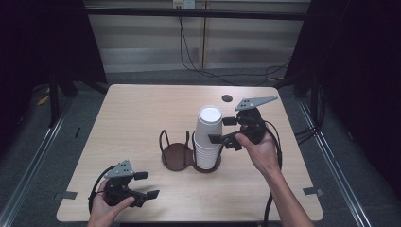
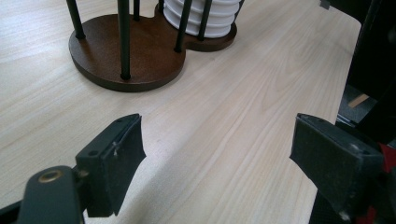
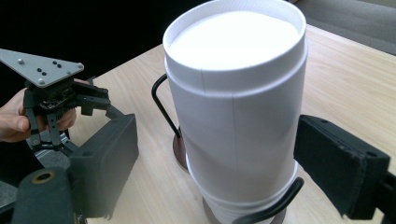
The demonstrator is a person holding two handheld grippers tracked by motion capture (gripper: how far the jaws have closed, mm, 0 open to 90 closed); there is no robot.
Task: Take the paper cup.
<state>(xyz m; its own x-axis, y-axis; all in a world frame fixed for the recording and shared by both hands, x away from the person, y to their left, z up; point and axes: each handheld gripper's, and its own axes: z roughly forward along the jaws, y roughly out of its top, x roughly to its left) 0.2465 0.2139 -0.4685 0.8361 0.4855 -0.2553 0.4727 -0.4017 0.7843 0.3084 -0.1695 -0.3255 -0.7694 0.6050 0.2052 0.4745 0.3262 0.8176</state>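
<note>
A: High view first, L to R. Your left gripper (image 1: pixel 144 185) sits at about 7 o'clock on the table (image 1: pixel 142 113), jaws wide apart, nothing btwn them. Fine where it is, keep it parked.

B: And the holder?

A: The dark wooden holder (image 1: pixel 176 156) is near table centre. Its L ring is empty; the R ring has the stack of white paper cups (image 1: pixel 208 137), upside down, standing upright inside the posts.

B: Right side?

A: Your right gripper (image 1: pixel 222 130) is at approx 3 o'clock of the stack, up near the top cup. Right gripper view: jaws spread wide, one pad each side of the top cup (image 3: pixel 233 102), neither touching yet as far as I can tell. The left gripper (image 3: pixel 70 109) shows farther off there, at 9 o'clock.

B: So how do I take it clean?

A: My read: you're lining up to pinch the top cup only. Stay high, above the next cup's edge, or you'll grab two. Centre the cup btwn the pads, close slow and light, since paper walls crush easily. Then lift straight up toward 12, no tilt, so the wire posts (image 3: pixel 161 105) don't snag and the stack stays put. If the cups stick, wiggle a bit w/o squeezing harder.
</note>
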